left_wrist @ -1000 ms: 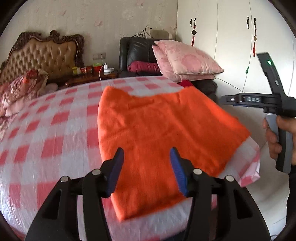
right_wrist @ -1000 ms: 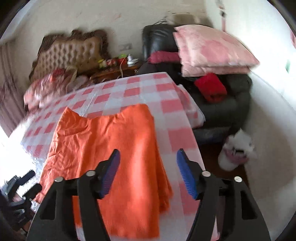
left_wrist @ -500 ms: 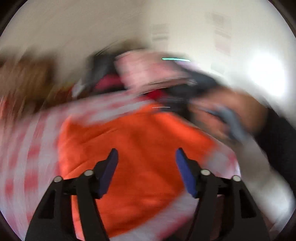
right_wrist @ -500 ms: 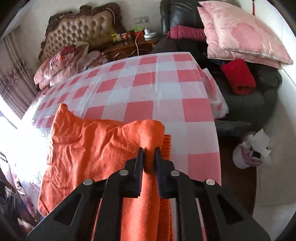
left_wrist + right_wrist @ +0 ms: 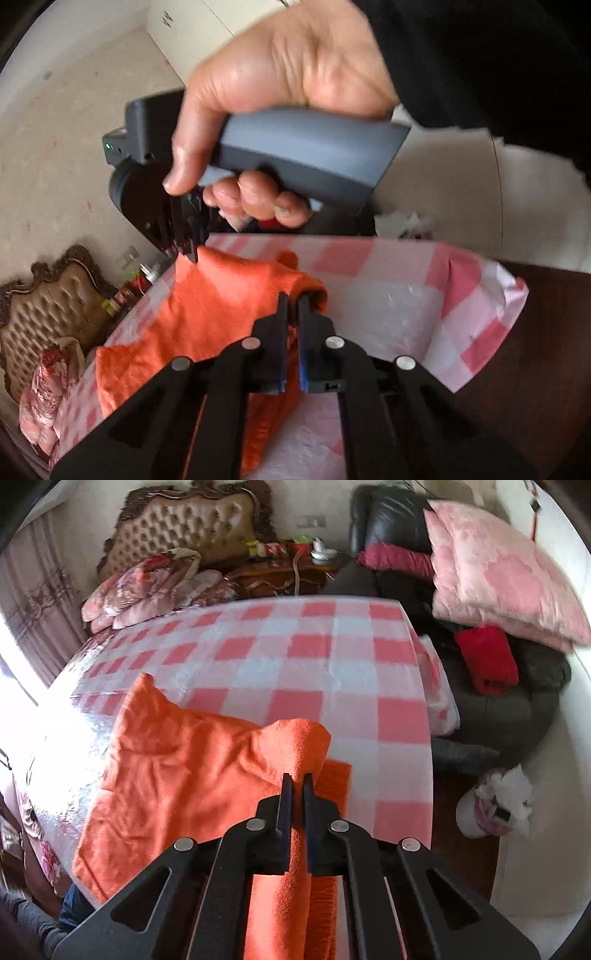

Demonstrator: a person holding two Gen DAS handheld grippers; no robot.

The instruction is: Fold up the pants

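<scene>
Bedroom clutter rings the work surface: a tufted tan headboard with a carved dark frame stands at the far left, a crumpled pink floral quilt is heaped below it, and a black leather armchair at the far right carries big pink pillows and a folded red cloth. Spread over the table is a red-and-white checked plastic tablecloth, glaring white where window light hits its left side. On its near half lie the bright orange fleecy pants, rumpled, with one point of cloth sticking up toward the far left. At their right side a fold of the fabric is pulled up off the cloth into a peak, and the right gripper has its black fingers pressed together on that peak, orange material running down between them. From the left wrist camera, the left gripper is likewise pinched on an edge of the pants, its blue-lined fingers nearly touching with cloth between. Just beyond it, the person's right hand, in a dark sleeve, wraps a grey handle, and that tool's tips bite another raised corner of the same garment. A white crumpled bag sits on the floor, near right.
</scene>
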